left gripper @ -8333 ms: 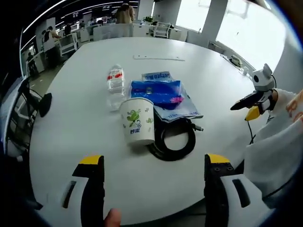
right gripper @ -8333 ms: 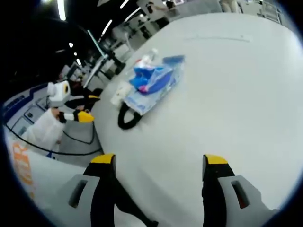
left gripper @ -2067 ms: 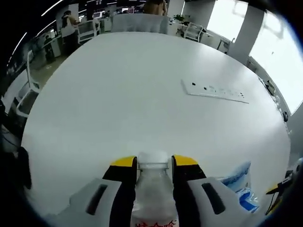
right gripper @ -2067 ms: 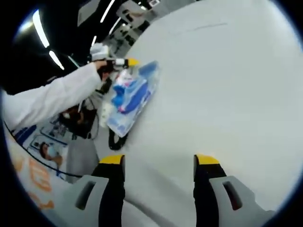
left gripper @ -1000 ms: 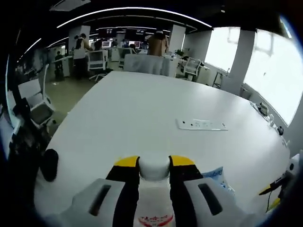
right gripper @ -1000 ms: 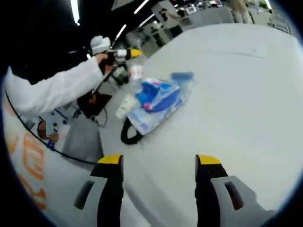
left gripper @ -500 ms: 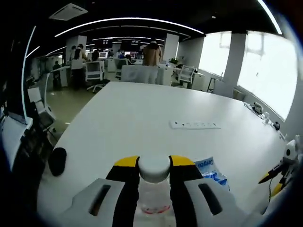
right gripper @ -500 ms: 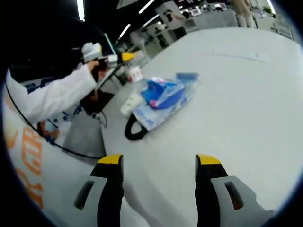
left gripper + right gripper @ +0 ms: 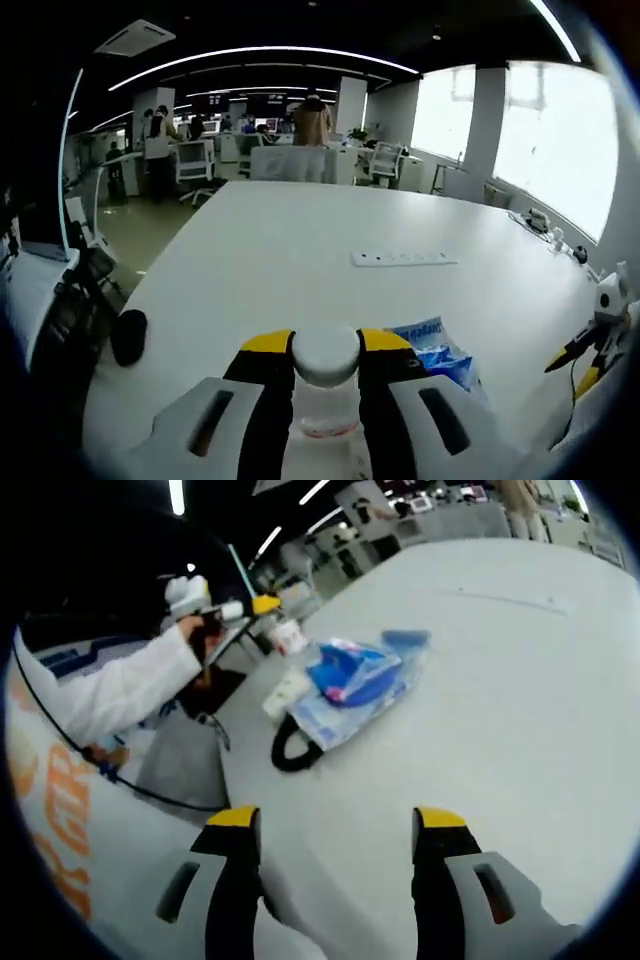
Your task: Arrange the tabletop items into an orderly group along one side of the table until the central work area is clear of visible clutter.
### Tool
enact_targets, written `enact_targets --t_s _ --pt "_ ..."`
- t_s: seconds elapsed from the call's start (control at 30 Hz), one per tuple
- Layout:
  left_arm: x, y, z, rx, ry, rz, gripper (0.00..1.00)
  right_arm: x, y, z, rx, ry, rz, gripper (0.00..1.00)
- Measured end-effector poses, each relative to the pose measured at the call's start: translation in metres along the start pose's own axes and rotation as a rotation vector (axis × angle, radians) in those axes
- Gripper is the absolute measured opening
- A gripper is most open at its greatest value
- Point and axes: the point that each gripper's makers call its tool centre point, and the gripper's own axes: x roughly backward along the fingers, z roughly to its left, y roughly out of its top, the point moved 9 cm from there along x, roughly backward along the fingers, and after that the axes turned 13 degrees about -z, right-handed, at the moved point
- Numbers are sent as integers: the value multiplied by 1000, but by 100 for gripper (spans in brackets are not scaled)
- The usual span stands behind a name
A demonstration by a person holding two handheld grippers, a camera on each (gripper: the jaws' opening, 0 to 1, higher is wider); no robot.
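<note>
Left claw (image 9: 325, 345) pinches a bottle (image 9: 325, 385) at frame bottom above the white desk (image 9: 300, 240); right claw (image 9: 337, 825) hangs spread (blue bag (image 9: 362, 685) upper centre).

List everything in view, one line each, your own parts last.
Water bottle: one, clear with white cap, gripped between the left gripper's jaws.
Blue packet: one, blue and clear plastic, on the table near its edge.
Cable coil: one, black, beside the packet.
Paper cup: one, white, next to the coil.
Power strip: one, white, mid-table.
Table: one, white.
Left gripper: yellow-tipped, shut on the bottle.
Right gripper: yellow-tipped, open above the table.
</note>
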Motion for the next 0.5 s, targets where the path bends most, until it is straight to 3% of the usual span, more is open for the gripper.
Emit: enact_targets --t_s 0.2,0.5 --pt "-8 12 7 -19 11 2 22 -1 -2 4 -32 12 -3 60" --pt "-52 56 29 -101 -31 -66 22 -3 1 5 -28 20 -6 60"
